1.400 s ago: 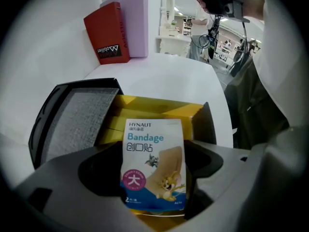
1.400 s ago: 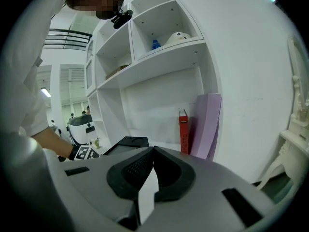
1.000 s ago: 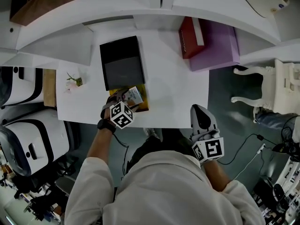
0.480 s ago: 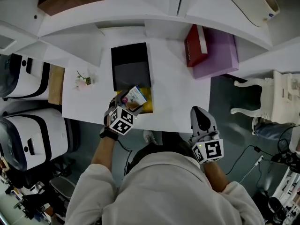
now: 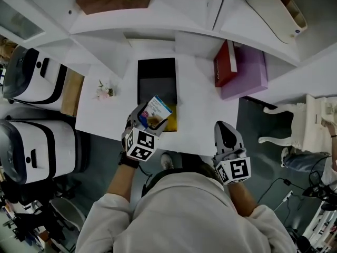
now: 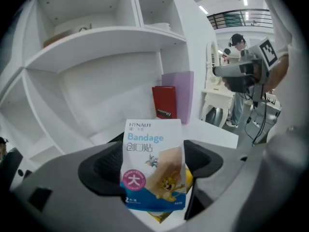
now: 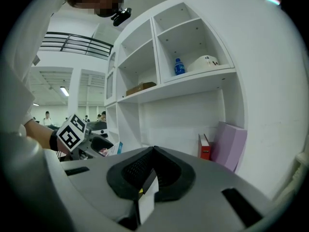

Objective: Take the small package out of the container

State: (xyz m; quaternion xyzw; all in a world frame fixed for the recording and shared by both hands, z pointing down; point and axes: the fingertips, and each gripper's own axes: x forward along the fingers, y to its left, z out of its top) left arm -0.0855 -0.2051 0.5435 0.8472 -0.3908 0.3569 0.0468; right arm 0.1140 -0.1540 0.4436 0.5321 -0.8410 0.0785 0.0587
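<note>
My left gripper (image 5: 149, 116) is shut on the small bandage package (image 5: 157, 110), a white and blue pouch with a cartoon print. It holds the pouch upright above the near end of the black container (image 5: 156, 80), where a yellow patch (image 5: 171, 122) shows. In the left gripper view the package (image 6: 154, 170) fills the gap between the jaws, with yellow (image 6: 189, 179) just behind it. My right gripper (image 5: 228, 136) hangs off the table's near right edge, jaws together; in its own view the right gripper (image 7: 150, 170) points at the shelves.
A red box (image 5: 225, 63) and a purple box (image 5: 249, 71) stand at the back right of the white table (image 5: 197, 112). A small flower sprig (image 5: 103, 91) lies at the left. White shelves (image 5: 158, 15) rise behind. A white chair (image 5: 303, 123) stands to the right.
The left gripper has lifted the bandage package up from the container's near end and tilted it more upright. The right gripper has stayed where it was.
</note>
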